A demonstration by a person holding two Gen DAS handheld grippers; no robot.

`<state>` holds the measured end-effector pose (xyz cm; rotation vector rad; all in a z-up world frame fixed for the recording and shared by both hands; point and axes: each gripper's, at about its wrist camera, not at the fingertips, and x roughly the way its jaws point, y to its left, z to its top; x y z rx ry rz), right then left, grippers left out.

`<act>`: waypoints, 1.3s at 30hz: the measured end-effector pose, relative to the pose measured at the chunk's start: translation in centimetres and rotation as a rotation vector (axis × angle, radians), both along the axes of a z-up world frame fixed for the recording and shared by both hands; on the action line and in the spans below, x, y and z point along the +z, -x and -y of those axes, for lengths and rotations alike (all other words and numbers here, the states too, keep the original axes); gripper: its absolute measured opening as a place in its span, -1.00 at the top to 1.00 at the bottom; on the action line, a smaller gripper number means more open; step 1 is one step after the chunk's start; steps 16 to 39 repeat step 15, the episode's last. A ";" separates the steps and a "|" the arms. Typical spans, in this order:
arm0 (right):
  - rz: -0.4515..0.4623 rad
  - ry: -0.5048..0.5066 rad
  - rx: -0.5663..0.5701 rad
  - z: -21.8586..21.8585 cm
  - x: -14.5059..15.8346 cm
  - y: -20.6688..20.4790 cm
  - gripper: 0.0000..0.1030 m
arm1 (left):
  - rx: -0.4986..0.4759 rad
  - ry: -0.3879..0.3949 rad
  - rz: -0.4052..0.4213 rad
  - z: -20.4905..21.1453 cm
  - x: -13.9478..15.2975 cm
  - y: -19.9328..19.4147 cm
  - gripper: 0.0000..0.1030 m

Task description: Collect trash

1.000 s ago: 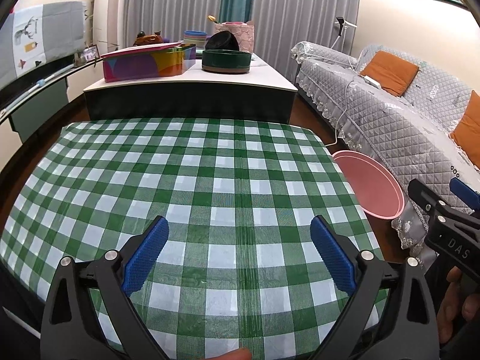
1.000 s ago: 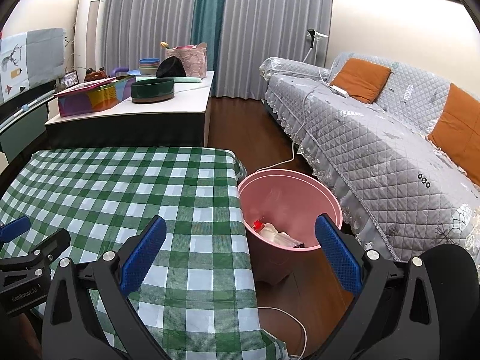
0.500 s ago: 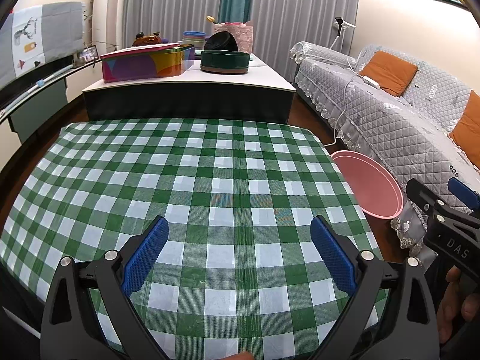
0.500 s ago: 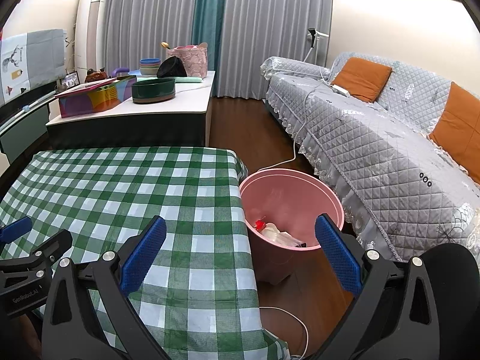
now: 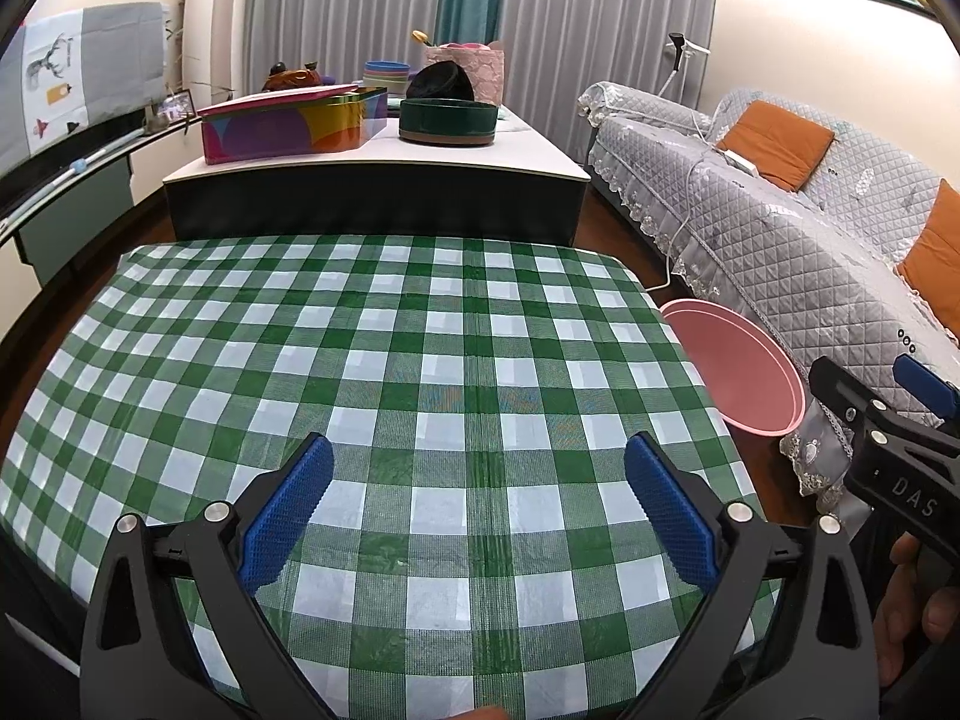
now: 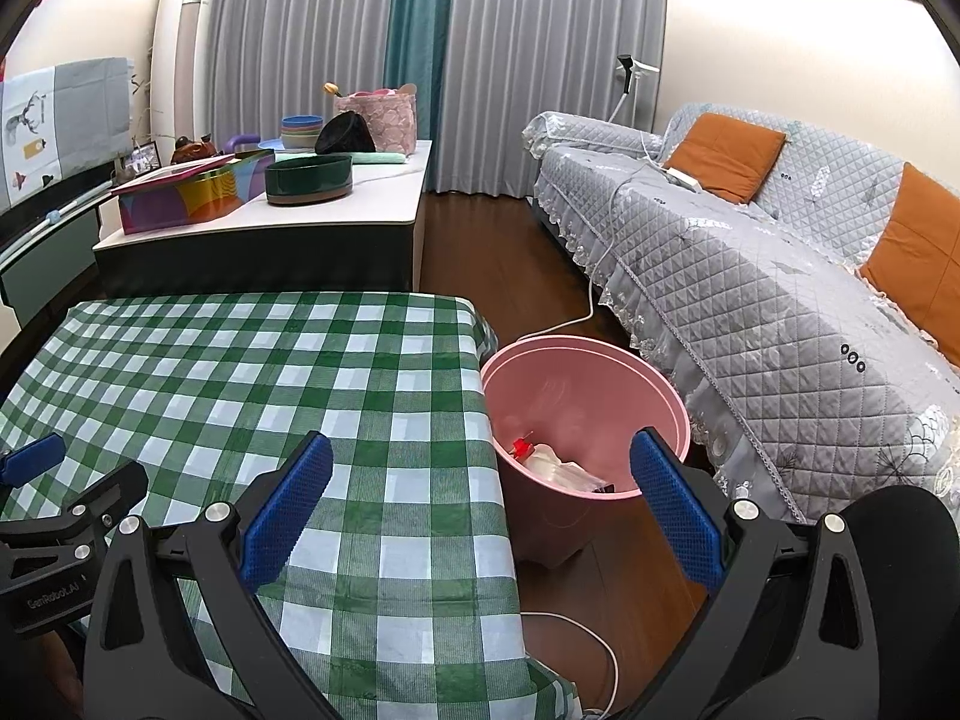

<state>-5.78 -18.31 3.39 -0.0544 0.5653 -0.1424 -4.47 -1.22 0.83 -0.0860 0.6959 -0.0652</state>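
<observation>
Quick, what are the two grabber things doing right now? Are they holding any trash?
Left gripper: open, holding nothing, over the checked tablecloth.
Right gripper: open, holding nothing, near the pink bin.

Both views bright, evenly lit by soft indoor light; source not visible. Shadows faint. Mild sheen on checked tablecloth (image 5: 420,360) near lower centre. Strong fisheye bending: curtains (image 6: 540,60) and sofa (image 6: 780,312) bow outward, dark vignette fills corners. Focus sharp throughout, no motion blur; slight moiré on tablecloth weave.
</observation>
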 end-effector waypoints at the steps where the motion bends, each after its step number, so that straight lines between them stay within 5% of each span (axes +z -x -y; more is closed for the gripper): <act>1: 0.000 0.000 0.000 -0.1 0.0 0.0 -0.89 | 0.000 0.000 0.001 0.0 0.0 0.0 -0.83; 39: -0.001 -0.001 -0.001 -0.1 -0.1 0.0 -0.89 | -0.007 -0.019 0.006 0.1 0.1 -0.2 -0.84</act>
